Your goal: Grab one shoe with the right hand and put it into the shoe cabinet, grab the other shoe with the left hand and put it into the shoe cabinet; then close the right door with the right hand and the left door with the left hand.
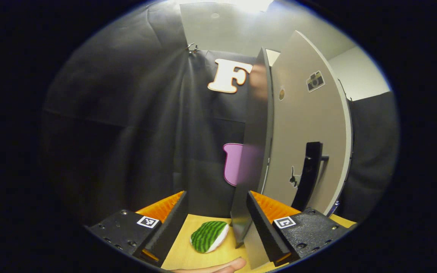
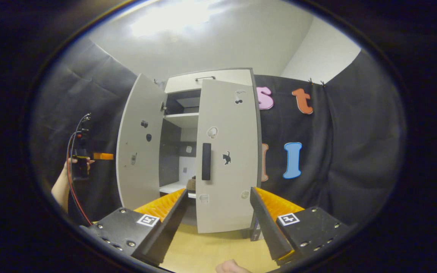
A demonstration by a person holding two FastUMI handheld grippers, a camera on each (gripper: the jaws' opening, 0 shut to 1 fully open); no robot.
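Left gripper [image 1: 216, 222] sat with jaws spread wide, nothing between them — released. It was low over the wooden tabletop [image 1: 182, 258], looking past the outer edge of the shoe cabinet's left door [image 1: 254, 151]. That door stood open, seen nearly edge-on; its lower edge fell just beside the gripper's right finger [image 1: 264, 227], contact not clear. Beyond it was the right door [image 1: 309, 129] with a black handle [image 1: 308, 174], a camera sticker and a small cat sticker. On the table between the fingers lay a green-striped item with a white rim [image 1: 209, 237] — could be a shoe, cannot tell for sure. A fingertip [image 1: 218, 266] showed at the bottom edge.

Right gripper [image 2: 218, 223] also had jaws parted, empty, facing the shoe cabinet [image 2: 195, 151] from the front, well apart from it. Right door [image 2: 228, 155] was nearly closed; left door [image 2: 139, 148] swung wide open. In the gap were white shelves [image 2: 182, 119] and a small brownish object [image 2: 191, 184] on the lower shelf — too small to identify. At far left, a person's hand [image 2: 68, 167] held the left gripper [image 2: 89, 156] beside the open left door, cables trailing down.
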